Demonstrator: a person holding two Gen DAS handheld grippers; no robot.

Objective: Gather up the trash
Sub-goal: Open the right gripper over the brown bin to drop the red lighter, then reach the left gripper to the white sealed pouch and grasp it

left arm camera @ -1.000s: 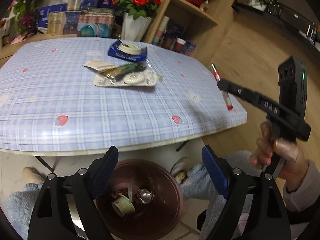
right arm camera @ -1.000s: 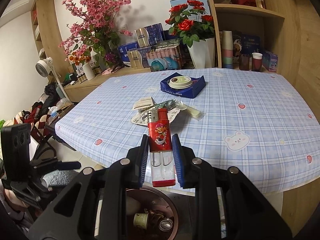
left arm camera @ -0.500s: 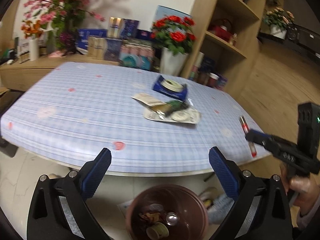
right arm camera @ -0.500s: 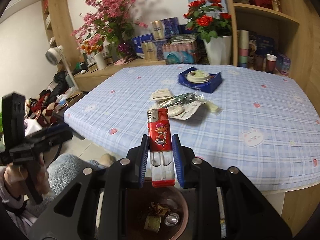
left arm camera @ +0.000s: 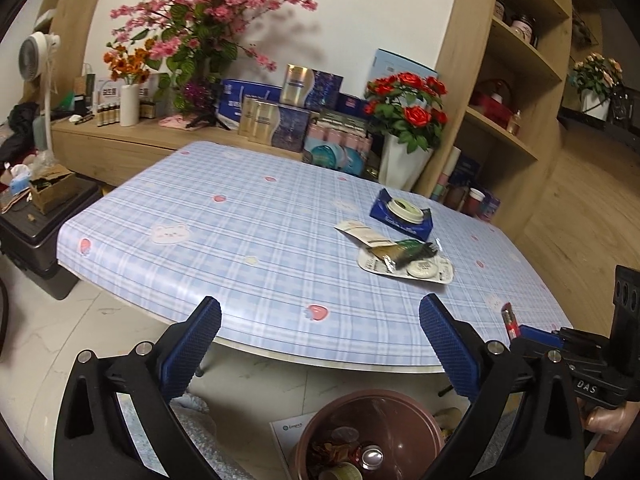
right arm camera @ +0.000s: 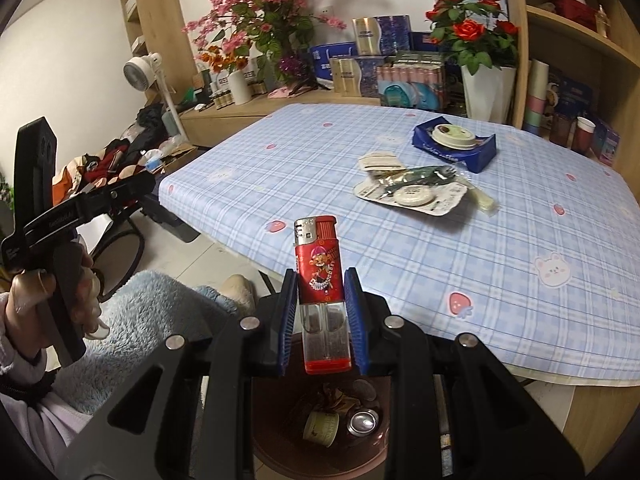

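The biggest change is in the left wrist view: one second ago it looked down at the near table edge and the bin, and now it is raised, so the whole table [left arm camera: 248, 216] with its blue checked cloth and the shelf of flowers behind come into sight. The left gripper [left arm camera: 320, 344] has its jaws wide apart and holds nothing. I judge that it is free for the next piece of trash on the table.

The right gripper [right arm camera: 322, 300] has changed less — its jaws stay clamped on the red lighter [right arm camera: 320, 280], which stands upright between the blue pads, and it has moved back from the table. It now hangs over the brown bin [right arm camera: 384, 440] on the floor, so the drop seems to be the next step; the lighter is not yet released.

The bin already holds a small can [right arm camera: 363, 421], a paper cup lying on its side [right arm camera: 321, 428] and some crumpled wrappers.

On the table remains a white tray [right arm camera: 444, 204] with a green packet and a round white lid on it, a folded paper sachet [right arm camera: 378, 161] just beside it, and a blue box [right arm camera: 480, 152] with a round lid inside — these are still to collect.
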